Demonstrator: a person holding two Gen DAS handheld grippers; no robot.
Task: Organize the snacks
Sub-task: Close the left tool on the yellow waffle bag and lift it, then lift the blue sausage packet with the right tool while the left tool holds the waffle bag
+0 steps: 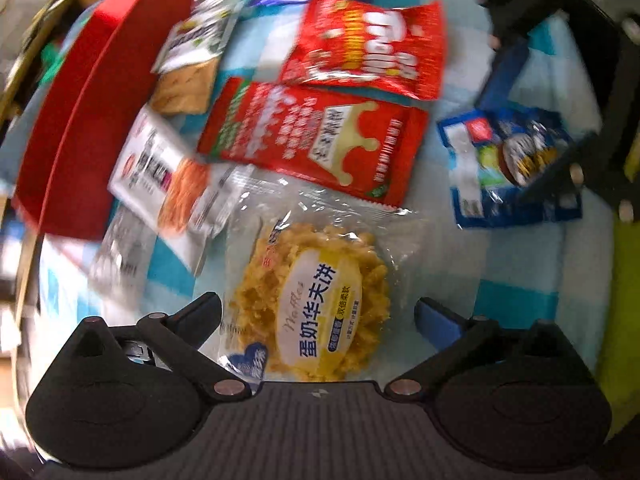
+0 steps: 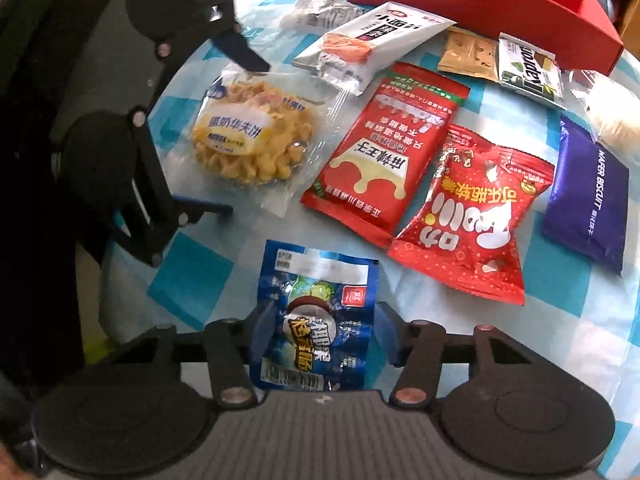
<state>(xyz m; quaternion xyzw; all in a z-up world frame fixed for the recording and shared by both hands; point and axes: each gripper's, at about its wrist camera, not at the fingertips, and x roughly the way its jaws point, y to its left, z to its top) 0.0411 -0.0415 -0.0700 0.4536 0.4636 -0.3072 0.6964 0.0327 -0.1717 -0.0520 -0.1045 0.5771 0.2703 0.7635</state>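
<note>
right gripper (image 2: 325, 332): fingers closed in on the blue snack packet, 1 blue pad at each side edge of it; whether they press it firmly cannot be told
blue snack packet (image 2: 318, 316): nearest the right wrist camera, lying on the checked cloth, its far end reaching out past the fingertips; in the left wrist view it sits at the right (image 1: 508, 168) under the other tool's dark frame
left gripper (image 1: 318, 316): fingers spread wide apart, 1 on each side of the waffle packet, holding nothing
waffle packet (image 1: 316, 300): clear wrapper with a yellow waffle inside, flat on the cloth between the open fingers, its near end close to the tool body; in the right wrist view (image 2: 252, 136) 1 blue fingertip is at its far edge and the other lies near its near edge
checked cloth (image 2: 568, 320): blue and white squares, covers the table under all the snacks
red sauce packet (image 2: 384, 152): just beyond the waffle packet, its edge overlapping the red candy bag
red candy bag (image 2: 472, 220): right of the sauce packet, puffy
purple wafer packet (image 2: 588, 196): near the candy bag, further right
white noodle packet (image 2: 364, 44): behind the waffle packet, tilted
green and white bar (image 2: 528, 68): beside a small tan packet (image 2: 466, 54), just in front of the box
red box (image 2: 500, 4): farthest back, long low wall; its contents cannot be seen
</note>
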